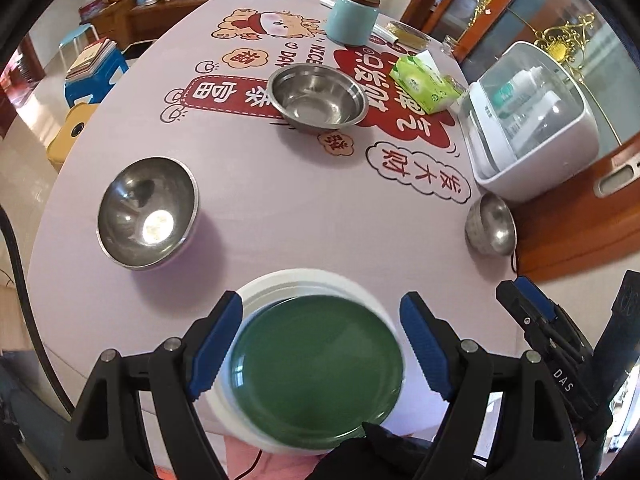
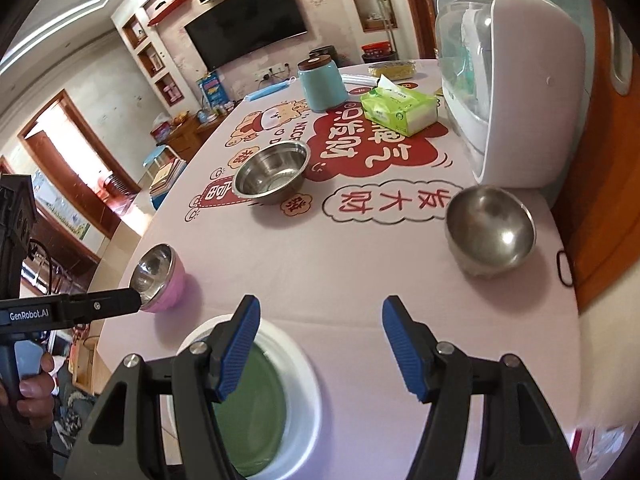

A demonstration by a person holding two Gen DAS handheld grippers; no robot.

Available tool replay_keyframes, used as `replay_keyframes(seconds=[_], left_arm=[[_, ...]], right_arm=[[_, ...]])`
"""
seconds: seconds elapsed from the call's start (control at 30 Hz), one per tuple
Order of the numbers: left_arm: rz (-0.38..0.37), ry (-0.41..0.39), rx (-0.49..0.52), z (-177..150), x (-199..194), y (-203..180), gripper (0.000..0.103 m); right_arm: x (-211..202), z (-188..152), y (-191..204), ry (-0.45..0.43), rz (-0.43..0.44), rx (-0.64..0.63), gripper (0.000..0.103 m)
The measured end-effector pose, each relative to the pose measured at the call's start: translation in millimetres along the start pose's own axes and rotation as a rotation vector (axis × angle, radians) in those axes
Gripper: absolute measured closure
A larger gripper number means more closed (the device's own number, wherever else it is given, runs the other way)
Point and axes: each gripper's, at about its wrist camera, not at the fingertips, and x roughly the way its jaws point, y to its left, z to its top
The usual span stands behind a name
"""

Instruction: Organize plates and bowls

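A green plate (image 1: 316, 376) lies on a white plate (image 1: 304, 284) at the table's near edge; both show in the right wrist view (image 2: 256, 404) (image 2: 308, 376). My left gripper (image 1: 320, 350) is open above them, jaws wide on either side, empty. My right gripper (image 2: 318, 350) is open and empty over the cloth just right of the plates; it shows in the left wrist view (image 1: 532, 312). A pink-sided steel bowl (image 1: 146, 212) (image 2: 160, 276) sits left. A wide steel bowl (image 1: 318, 96) (image 2: 272, 174) sits mid-table. A small steel bowl (image 1: 492, 224) (image 2: 490, 230) sits right.
A white lidded dish rack (image 1: 528, 120) (image 2: 516, 92) stands at the right edge. A green tissue pack (image 1: 424, 80) (image 2: 400, 108) and a teal canister (image 1: 354, 16) (image 2: 322, 84) are at the back. The pink printed tablecloth (image 1: 300, 208) covers the table.
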Motion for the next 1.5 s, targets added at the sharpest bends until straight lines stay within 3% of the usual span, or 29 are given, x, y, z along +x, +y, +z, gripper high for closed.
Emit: replay_keyframes(seconds=[0.4,0.6,0.97,1.5], left_arm=[[0.047,-0.004,-0.044,39,18,-36,0.023],[0.069,-0.022,-0.058,65,27,-36,0.023],[0.185,-0.069,-0.069,124,55,-24,0.023],[0.137,-0.114,-0.205,164,120,17,0.024]], right_arm=[[25,63,-35,-0.016,0.056,-0.044,0.039],[48,98,-35,-0.015,0.095,-0.057,0.039],[106,150,-22,-0.032,0.153,-0.079,0.039],[185,162,3,0.026,0.210,-0.107,0.039]])
